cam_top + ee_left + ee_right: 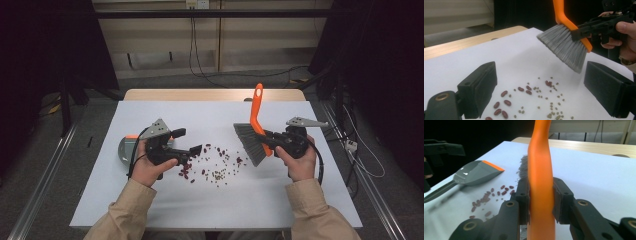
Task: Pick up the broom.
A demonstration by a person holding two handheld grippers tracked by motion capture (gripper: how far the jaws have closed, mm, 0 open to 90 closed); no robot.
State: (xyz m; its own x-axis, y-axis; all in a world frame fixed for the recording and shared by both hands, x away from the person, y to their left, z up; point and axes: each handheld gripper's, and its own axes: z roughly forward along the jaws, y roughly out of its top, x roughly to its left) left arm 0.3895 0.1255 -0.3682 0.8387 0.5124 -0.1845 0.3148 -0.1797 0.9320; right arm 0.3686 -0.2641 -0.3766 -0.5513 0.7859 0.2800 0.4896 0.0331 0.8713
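Left gripper (189,141): jaws spread, nothing between them
Right gripper (541,201): clamped on brush (255,131) handle, bristles held above beans (214,162)
Dustpan (475,173): left lying on table (200,200), behind left hand
Risk: beans could be scattered off the edge if swept with dustpan unheld
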